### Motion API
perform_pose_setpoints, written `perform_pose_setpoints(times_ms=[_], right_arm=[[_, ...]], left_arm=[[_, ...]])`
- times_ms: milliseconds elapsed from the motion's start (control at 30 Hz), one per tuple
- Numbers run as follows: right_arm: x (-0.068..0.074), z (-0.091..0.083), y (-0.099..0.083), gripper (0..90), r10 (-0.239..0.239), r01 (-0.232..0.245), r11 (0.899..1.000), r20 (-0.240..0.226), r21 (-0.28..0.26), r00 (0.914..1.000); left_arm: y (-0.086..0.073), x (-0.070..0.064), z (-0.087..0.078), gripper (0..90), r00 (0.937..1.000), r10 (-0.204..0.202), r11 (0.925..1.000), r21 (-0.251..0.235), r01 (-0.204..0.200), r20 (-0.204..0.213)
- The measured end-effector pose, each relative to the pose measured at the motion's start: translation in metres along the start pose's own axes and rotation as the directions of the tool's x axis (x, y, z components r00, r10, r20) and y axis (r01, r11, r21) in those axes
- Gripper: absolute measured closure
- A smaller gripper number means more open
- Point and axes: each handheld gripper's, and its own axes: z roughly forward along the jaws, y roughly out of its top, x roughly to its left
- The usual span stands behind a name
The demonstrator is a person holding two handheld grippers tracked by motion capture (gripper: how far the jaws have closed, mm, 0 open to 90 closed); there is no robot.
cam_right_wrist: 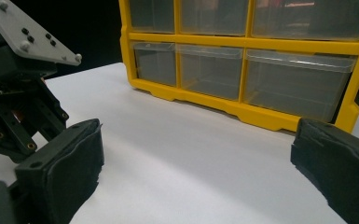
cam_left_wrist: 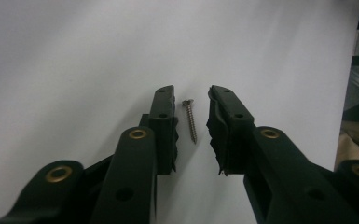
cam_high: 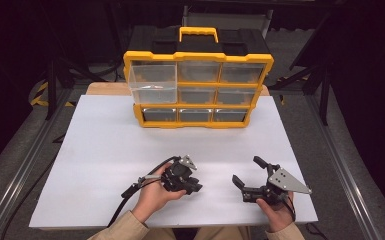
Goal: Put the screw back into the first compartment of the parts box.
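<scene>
A small brass-coloured screw (cam_left_wrist: pixel 190 120) lies flat on the white table (cam_left_wrist: pixel 74 56). My left gripper (cam_left_wrist: pixel 192 91) is open and low over the table, with the screw in the gap between its jaws and touching neither pad. In the high view the left gripper (cam_high: pixel 194 187) sits at the front centre, held by a hand. My right gripper (cam_high: pixel 248 171) rests to its right, jaws spread wide with nothing between them. In the right gripper view its pads (cam_right_wrist: pixel 70 161) frame bare table, and the left gripper (cam_right_wrist: pixel 14 93) shows at the left.
A yellow organiser (cam_high: pixel 198 90) with clear drawers stands upright at the back of the table (cam_high: pixel 105 150). Its top-left drawer (cam_high: pixel 152 83) is pulled out toward me. In the right gripper view the organiser (cam_right_wrist: pixel 242 70) stands close ahead. Dark stands and floor surround the table.
</scene>
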Motion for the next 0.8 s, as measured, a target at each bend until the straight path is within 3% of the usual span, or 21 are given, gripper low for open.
perform_pose_setpoints(times_ms=[167,333,500,800], right_arm=[[-0.001,0.0,0.0,2.9,0.001,-0.001,1.0,0.003,-0.002,1.0],[0.0,0.0,0.0,2.9,-0.003,0.003,1.0,-0.001,0.001,1.0],[-0.001,0.0,0.0,2.9,-0.001,0.001,1.0,0.003,0.0,1.0],[0.0,-0.001,0.001,2.9,-0.004,0.004,1.0,0.001,-0.005,1.0]], left_arm=[[0.001,-0.002,0.003,87.0,0.9994,0.014,0.9998,0.012,-0.013,-0.032],[0.003,0.0,0.002,87.8,0.9997,-0.015,0.9994,0.031,0.015,-0.02],[0.005,0.007,0.0,87.9,0.998,-0.049,0.9975,0.052,0.047,0.04],[0.02,0.013,-0.044,87.8,0.9943,-0.057,0.9947,0.091,0.048,0.09]])
